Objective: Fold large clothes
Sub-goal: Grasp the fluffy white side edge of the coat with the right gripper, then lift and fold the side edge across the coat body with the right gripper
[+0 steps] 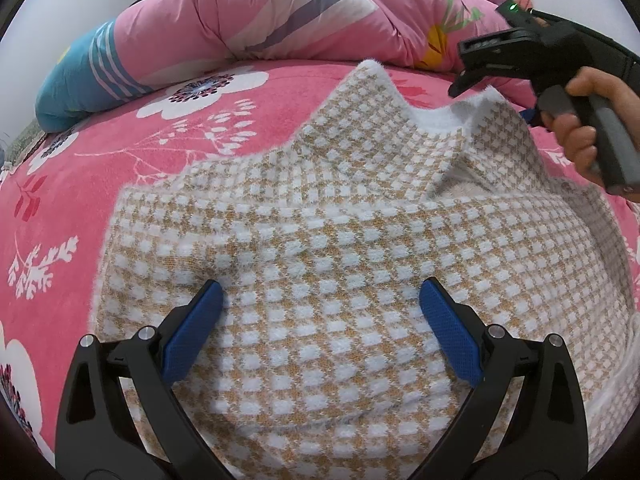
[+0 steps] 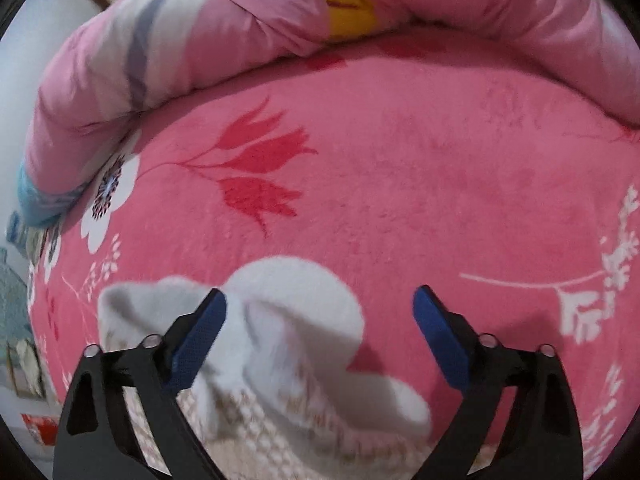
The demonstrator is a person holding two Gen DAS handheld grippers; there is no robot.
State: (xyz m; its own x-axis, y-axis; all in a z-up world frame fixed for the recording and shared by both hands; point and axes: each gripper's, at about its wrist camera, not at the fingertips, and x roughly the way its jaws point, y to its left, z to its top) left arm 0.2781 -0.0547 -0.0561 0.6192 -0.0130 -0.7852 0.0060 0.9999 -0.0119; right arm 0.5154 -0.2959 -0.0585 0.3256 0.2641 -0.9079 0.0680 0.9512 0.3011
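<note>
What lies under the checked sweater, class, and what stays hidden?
The checked sweater lies on the pink flowered blanket, which shows all around it. The blanket beneath the sweater is covered, so anything there cannot be seen.

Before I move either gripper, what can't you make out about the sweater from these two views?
- Sweater near hem: cut off by the left wrist view's bottom edge and left gripper.
- Its right side: curls up, hiding the bed cover beyond.
- Right wrist view: motion blur smears the sweater's white edge; its weave is unreadable.
- Right gripper: whether its fingers touch the cloth.
- Sleeves: cannot be told apart.
</note>
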